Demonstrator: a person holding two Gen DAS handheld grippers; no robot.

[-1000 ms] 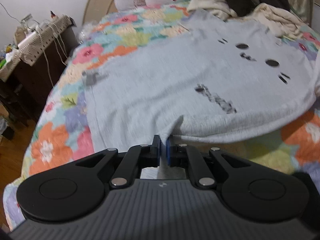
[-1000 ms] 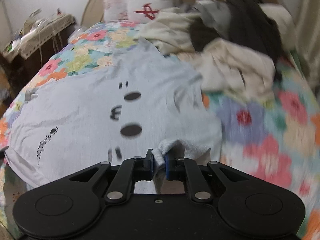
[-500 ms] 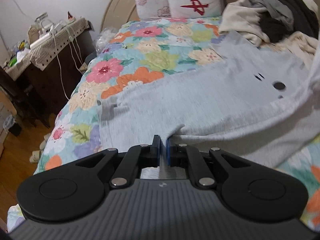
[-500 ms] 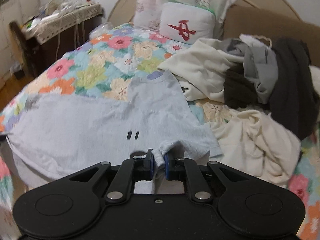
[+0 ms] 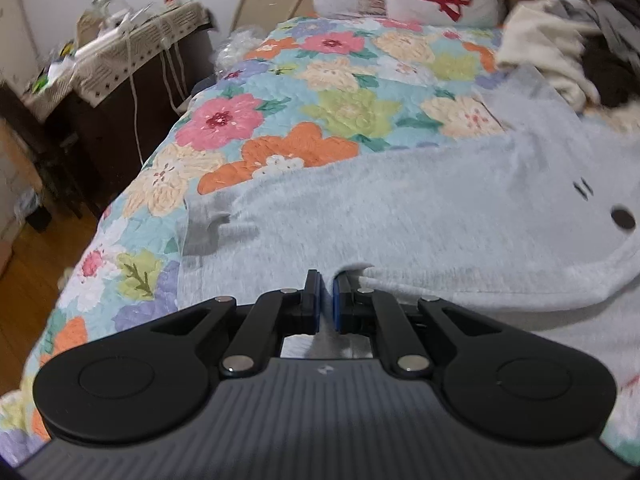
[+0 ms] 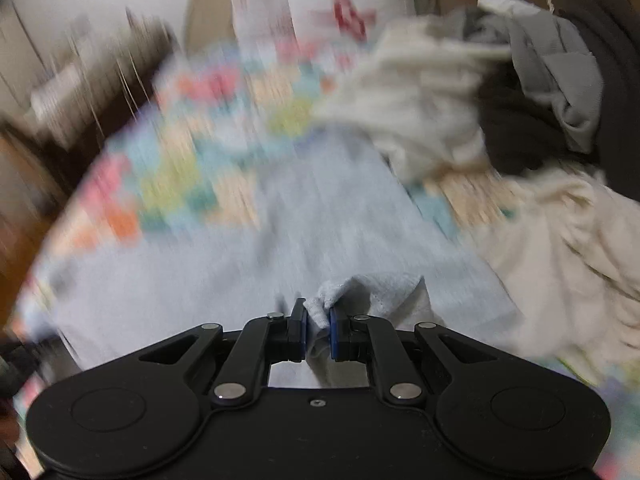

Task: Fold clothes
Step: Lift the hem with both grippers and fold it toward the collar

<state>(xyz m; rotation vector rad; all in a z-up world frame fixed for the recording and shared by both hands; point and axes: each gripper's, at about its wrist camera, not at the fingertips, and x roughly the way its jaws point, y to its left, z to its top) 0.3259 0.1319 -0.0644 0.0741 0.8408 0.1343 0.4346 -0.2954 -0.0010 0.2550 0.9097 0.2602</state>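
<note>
Since a second ago both grippers have been carrying the near edge of the grey cat-face T-shirt (image 5: 400,216) up the bed toward the pillows, so that the printed face, fully showing then, is now mostly covered; only whisker marks and one eye are showing at the right of the left wrist view.

At far left a cluttered side table (image 5: 120,52) is standing beside the bed. The floral quilt (image 5: 280,128) is lying bare between it and the shirt, which is spreading across the near half of the bed. The left gripper (image 5: 326,304) is pinching the shirt's hem, its jaws nearly closed on thin cloth. Further right, the right gripper (image 6: 318,320) is clamping a bunched grey wad of the same shirt, in a heavily blurred view. At far right a pile of cream, grey and dark clothes (image 6: 540,128) is sitting just beside the shirt.

The risks I am judging: the thin left pinch may be slipping during this fast sweep, the two grippers may be travelling unevenly and skewing the fold, and the right side may be dragging into the clothes pile.
</note>
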